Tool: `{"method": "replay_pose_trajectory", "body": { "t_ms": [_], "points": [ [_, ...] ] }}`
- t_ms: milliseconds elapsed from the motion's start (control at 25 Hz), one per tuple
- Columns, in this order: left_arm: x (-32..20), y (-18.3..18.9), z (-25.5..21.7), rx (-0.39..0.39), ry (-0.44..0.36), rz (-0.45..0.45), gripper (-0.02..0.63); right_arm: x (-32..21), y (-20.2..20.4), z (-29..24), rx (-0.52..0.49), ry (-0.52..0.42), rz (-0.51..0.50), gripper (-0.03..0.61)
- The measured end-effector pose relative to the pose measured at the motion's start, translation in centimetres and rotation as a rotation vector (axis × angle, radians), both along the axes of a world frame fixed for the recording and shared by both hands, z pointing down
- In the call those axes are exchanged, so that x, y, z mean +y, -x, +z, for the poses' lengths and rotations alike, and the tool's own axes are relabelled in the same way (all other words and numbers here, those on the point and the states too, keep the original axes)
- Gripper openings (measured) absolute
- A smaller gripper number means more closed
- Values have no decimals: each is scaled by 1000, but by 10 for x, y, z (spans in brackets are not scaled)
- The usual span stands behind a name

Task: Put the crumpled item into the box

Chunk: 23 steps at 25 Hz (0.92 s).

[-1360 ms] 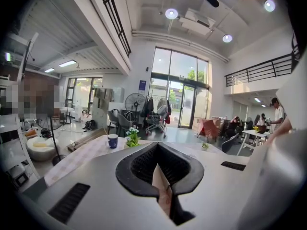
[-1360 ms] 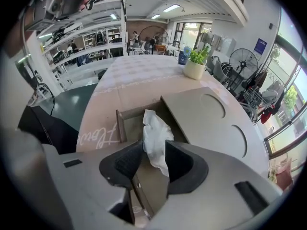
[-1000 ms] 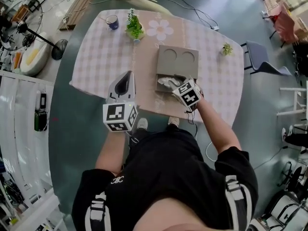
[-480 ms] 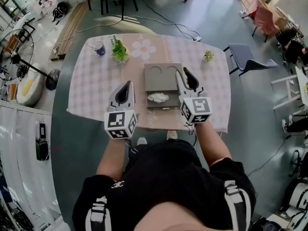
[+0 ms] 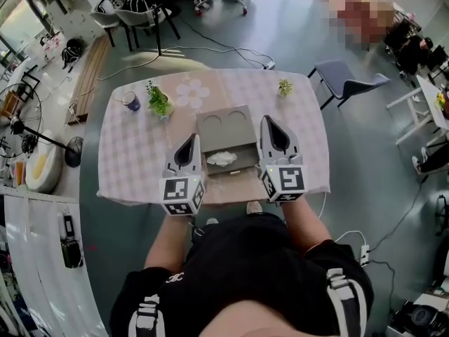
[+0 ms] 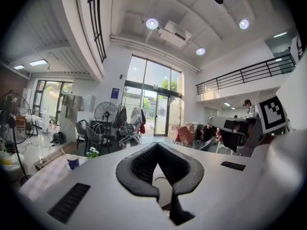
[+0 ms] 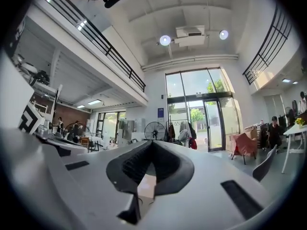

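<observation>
Head view: crumpled item (image 5: 221,158) lies in box (image 5: 244,157); your left gripper (image 5: 191,140) is shut and empty, your right gripper (image 5: 269,121) has just closed empty, so keep both off the box.

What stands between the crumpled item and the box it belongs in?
Nothing visible does. The crumpled item already lies inside the open box, with nothing over it or across the opening.

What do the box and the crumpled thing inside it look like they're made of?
Box: likely cardboard, matte grey-brown, with flat panels and two round shapes on its lid. Crumpled item: white and wrinkled, probably tissue or thin paper; too small to be sure.
</observation>
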<state>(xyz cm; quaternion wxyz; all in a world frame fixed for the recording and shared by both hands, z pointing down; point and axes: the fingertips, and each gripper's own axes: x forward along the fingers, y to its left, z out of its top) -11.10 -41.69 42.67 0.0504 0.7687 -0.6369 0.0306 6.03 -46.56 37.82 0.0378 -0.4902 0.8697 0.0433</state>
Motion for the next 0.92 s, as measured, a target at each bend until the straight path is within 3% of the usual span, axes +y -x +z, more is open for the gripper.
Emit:
{"method": "replay_pose_trajectory", "body": {
  "t_ms": [440, 680, 920],
  "points": [
    [2, -23, -6, -17, -3, 70, 3, 18, -8, -4, -18, -18, 39, 2],
    [2, -30, -9, -20, -3, 94, 3, 24, -3, -9, 61, -120, 52, 2],
    [3, -31, -8, -17, -10, 100, 3, 24, -7, -2, 16, -26, 89, 2]
  ]
}}
